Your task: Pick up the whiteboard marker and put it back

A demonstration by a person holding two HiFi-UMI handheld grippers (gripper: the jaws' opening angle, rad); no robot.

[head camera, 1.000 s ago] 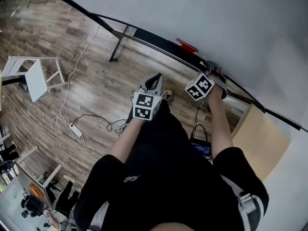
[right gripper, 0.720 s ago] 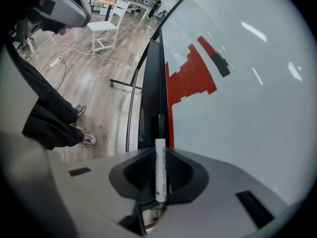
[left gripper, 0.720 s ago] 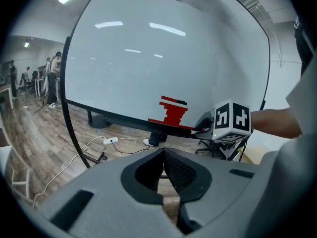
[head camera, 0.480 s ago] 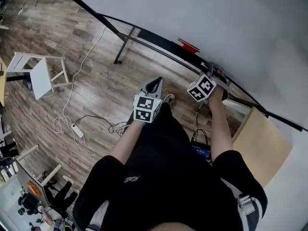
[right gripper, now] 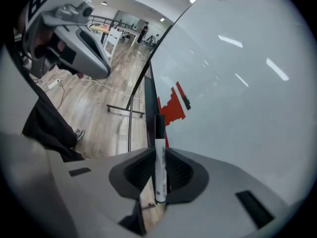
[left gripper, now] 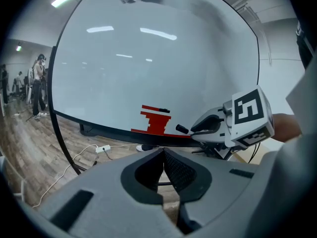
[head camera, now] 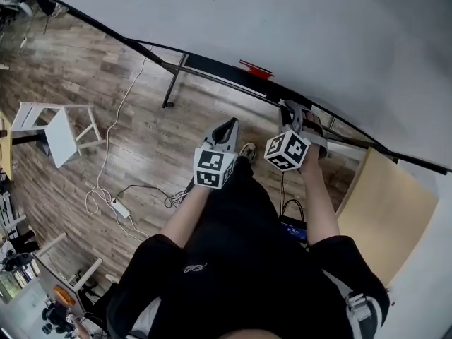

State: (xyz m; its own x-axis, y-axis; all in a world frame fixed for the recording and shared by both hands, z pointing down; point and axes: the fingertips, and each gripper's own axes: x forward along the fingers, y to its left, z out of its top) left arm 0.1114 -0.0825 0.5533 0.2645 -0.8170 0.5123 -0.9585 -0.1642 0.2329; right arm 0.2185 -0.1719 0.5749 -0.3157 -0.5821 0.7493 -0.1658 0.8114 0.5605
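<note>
A whiteboard marker (right gripper: pixel 159 165), white with a black cap, stands upright between the pads of my right gripper (right gripper: pixel 159 168), which is shut on it. Its cap points toward the whiteboard's ledge (right gripper: pixel 148 103). In the head view the right gripper (head camera: pixel 290 114) hovers just in front of the ledge (head camera: pixel 219 71), right of a red eraser (head camera: pixel 256 68). From the left gripper view the marker's cap (left gripper: pixel 182 129) pokes out of the right gripper (left gripper: pixel 208 125). My left gripper (left gripper: pixel 164 158) is shut with nothing in it, and hangs over the floor at the left (head camera: pixel 227 128).
The big whiteboard (head camera: pixel 318 34) fills the far side on a black wheeled frame (head camera: pixel 173 83). On the wooden floor are a white stool (head camera: pixel 55 127) and a cable with a power strip (head camera: pixel 119 207). A pale wooden board (head camera: pixel 388 210) stands at the right. People stand far off (left gripper: pixel 38 83).
My right gripper has come up and back from the board's ledge with the marker in its jaws. The left gripper has risen slightly.
</note>
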